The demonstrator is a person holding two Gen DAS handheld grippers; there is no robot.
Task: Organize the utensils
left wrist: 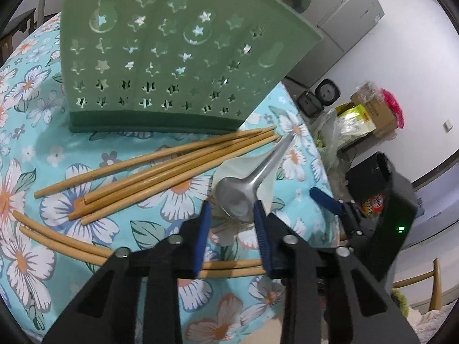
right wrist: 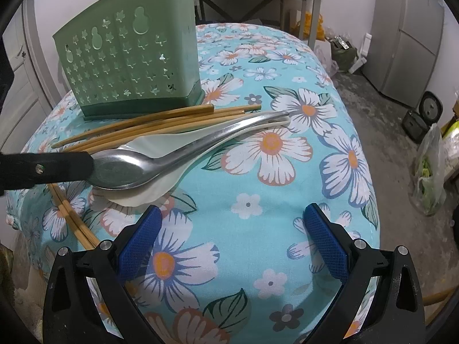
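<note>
— While the left tool (left wrist: 231, 212) points down at the counter (right wrist: 258, 172), how do its blue pads sit?
— They stand narrow, 1 on each side of the bowl of the metal spoon (left wrist: 243, 192). Whether they press the bowl or only flank it, I cannot tell.
— And what lies under that spoon?
— A white spoon (right wrist: 160, 183), nested beneath it. Both handles run the same way across the floral cloth, ending near the base of the green utensil holder (left wrist: 172, 51).
— Is the holder upright?
— Yes, it stands on the counter, its wall pierced with star-shaped holes. Just in front of it lies a bundle of wooden chopsticks (left wrist: 160, 169), touching one another and fanned slightly, tips close to the spoon handles.
— Any others?
— 2 more chopsticks (left wrist: 57, 240) lie apart from the bundle, nearer the counter edge, passing under the left tool.
— What about the right tool (right wrist: 232, 238)?
— Its blue pads are spread wide with only cloth between them; it grips nothing. It hovers just beside the spoon bowls, and from its camera a black finger (right wrist: 57, 166) of the left tool shows against the rim of the metal spoon
</note>
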